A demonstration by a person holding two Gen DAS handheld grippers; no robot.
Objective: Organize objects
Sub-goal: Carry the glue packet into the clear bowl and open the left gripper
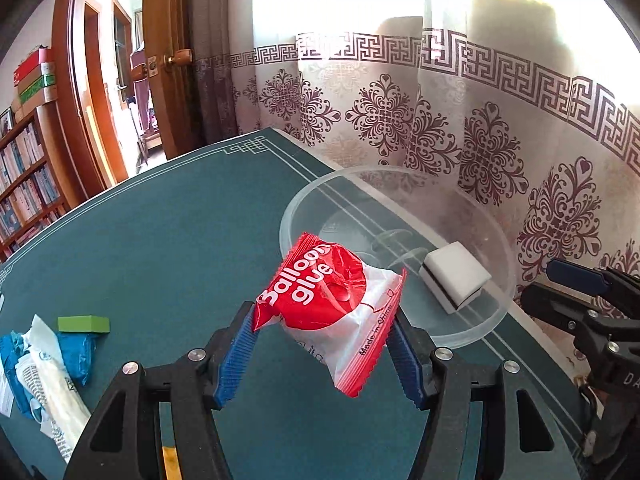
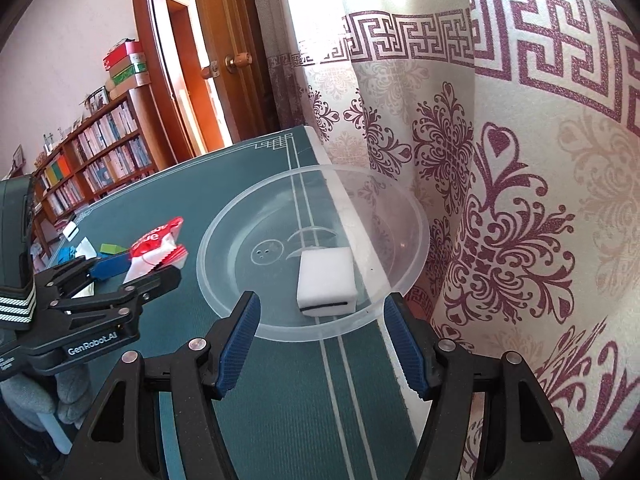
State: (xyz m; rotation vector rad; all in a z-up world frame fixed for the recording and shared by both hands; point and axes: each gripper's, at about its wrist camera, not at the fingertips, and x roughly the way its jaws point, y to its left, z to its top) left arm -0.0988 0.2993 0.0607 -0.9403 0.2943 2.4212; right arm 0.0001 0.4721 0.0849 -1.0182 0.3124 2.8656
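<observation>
Blue ribbed pads of the left gripper (image 1: 324, 344) are pinching the red balloon glue packet (image 1: 332, 308) just short of the clear bowl (image 1: 496, 312); right gripper (image 2: 322, 340) is hanging open, empty. Crinkly film could be slipping out early, imo.

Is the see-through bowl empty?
No. A white block lies inside the clear bowl; the red glue packet is outside, held by the left tool.

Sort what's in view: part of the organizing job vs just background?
Job:
- balloon glue packet, in the left gripper
- clear bowl
- white block in the bowl
- green block
- blue packet

Background:
- curtain
- bookshelf
- door
</observation>
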